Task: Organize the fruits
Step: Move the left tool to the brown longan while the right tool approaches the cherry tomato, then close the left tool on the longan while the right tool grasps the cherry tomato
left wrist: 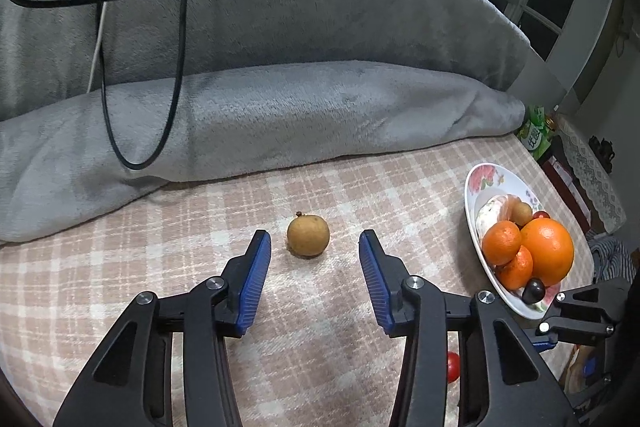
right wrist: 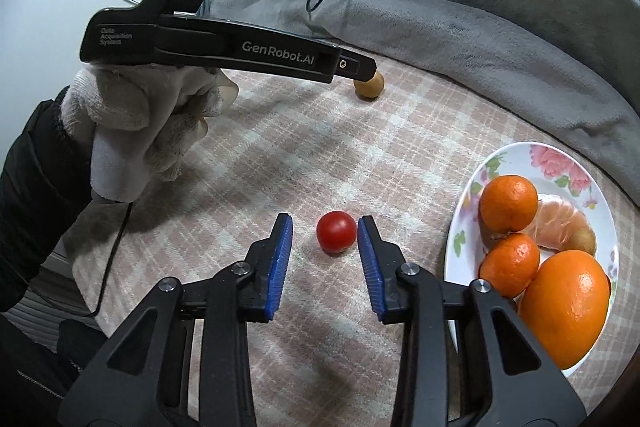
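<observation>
Both grippers, left (left wrist: pixel 314 247) and right (right wrist: pixel 325 231), are black plastic with silver screws and ribbed blue pads (right wrist: pixel 280 263). A white knit glove (right wrist: pixel 136 131) meets a black sleeve (right wrist: pixel 36 195); white "GenRobot.AI" lettering marks one body.

You get even indoor light and sharp focus. Fisheye bends your edges into dark corners; soft shadows under the fruit

Cherry tomato (left wrist: pixel 453 367) half hidden behind fingers; plate (right wrist: pixel 460 227) rim cropped, probably.
</observation>
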Tool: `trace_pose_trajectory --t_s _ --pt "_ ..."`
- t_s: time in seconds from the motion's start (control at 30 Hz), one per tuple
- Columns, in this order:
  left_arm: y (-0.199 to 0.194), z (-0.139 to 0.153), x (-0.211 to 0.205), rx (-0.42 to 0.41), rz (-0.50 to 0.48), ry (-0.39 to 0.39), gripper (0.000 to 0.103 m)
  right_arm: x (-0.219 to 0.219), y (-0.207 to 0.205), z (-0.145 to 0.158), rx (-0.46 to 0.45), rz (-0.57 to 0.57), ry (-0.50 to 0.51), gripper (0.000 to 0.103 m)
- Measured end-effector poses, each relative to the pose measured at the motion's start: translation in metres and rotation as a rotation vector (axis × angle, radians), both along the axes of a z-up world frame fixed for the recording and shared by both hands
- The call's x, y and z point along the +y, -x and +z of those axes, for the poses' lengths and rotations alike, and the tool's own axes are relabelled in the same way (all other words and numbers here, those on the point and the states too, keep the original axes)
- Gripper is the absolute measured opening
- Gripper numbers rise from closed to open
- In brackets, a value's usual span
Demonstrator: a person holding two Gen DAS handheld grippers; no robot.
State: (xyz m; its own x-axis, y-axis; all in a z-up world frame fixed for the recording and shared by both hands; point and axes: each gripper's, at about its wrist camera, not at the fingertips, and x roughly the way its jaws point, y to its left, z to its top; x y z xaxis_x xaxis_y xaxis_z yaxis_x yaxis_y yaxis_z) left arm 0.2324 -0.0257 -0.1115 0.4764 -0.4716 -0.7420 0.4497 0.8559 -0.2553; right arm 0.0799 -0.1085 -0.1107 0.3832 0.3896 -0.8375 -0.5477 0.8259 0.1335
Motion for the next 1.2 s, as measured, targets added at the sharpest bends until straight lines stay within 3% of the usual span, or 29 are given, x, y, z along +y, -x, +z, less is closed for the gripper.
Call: trace_pose_trajectory --t_s 0.47,1.2 --pt "-0.013 -0.013 -0.008 0.024 -0.015 -0.004 0.044 0.010 -0.005 -0.012 -0.015 0.015 0.060 0.034" --pt "-0.021 -0.025 -0.018 0.047 -0.029 -0.019 0.032 0.019 -0.008 -0.027 -0.003 0.018 0.089 0.027"
